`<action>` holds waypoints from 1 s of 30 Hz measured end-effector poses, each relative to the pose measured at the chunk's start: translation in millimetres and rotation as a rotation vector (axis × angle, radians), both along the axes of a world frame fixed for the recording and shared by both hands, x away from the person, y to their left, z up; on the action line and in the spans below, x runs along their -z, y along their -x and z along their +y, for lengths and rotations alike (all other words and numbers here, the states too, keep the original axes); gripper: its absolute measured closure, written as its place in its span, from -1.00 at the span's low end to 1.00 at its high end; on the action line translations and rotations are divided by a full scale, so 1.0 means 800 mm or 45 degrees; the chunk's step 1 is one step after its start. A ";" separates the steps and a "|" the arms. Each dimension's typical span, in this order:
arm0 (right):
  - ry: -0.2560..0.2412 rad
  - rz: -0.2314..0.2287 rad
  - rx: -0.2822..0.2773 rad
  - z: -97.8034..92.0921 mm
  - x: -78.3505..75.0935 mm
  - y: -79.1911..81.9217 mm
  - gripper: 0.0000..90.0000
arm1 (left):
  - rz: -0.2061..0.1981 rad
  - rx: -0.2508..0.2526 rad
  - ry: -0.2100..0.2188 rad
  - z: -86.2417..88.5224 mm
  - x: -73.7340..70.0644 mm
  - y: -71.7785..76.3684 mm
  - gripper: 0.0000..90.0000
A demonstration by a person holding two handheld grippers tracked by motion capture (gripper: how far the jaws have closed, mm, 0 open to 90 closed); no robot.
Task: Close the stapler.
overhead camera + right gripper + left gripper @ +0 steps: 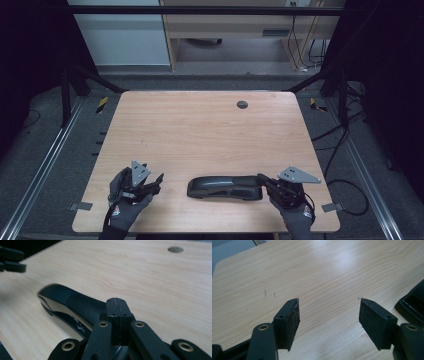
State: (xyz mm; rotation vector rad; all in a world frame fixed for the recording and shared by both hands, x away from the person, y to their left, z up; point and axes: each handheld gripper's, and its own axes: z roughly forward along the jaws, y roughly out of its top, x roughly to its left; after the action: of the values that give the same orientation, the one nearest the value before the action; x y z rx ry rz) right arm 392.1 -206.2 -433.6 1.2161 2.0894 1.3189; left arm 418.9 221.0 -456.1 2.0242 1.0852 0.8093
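Stapler (225, 187) flat on bench (200, 130), near edge | right gripper (266, 182) jaws clenched empty, at its end | left gripper (156, 183) released, beside | judged: pre-grasp; next, open right jaws to grip.

left claw (159, 182) jaws apart | right claw (261, 179) jaws together

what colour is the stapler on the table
Black, with a glossy sheen along its side. The stapler shows best in the high view, lying on the wooden table.
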 end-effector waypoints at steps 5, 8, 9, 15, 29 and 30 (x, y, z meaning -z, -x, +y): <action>0.007 0.031 0.001 -0.003 0.017 -0.003 1.00 | 0.004 0.002 -0.005 0.000 0.002 0.000 -0.27; 0.031 0.021 0.003 -0.002 0.022 -0.003 1.00 | 0.011 -0.002 -0.008 0.000 0.005 -0.001 -0.27; 0.025 0.013 0.001 -0.002 0.023 -0.003 1.00 | 0.012 -0.001 -0.013 0.000 0.005 -0.001 -0.27; -0.006 0.030 -0.014 -0.006 0.024 -0.004 1.00 | 0.012 -0.002 -0.013 0.001 0.006 -0.001 -0.27; -0.016 -0.021 -0.034 -0.008 0.020 -0.003 0.95 | 0.023 0.000 -0.023 0.003 0.009 -0.002 -0.28; -0.027 -0.034 -0.026 -0.008 0.018 -0.002 0.94 | 0.023 0.000 -0.019 0.002 0.010 -0.002 -0.28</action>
State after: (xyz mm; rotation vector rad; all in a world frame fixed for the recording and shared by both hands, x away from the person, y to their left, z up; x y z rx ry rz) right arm 394.0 -212.3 -447.7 1.1819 2.0797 1.3621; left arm 420.6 222.6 -463.8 2.0477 1.0922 0.8031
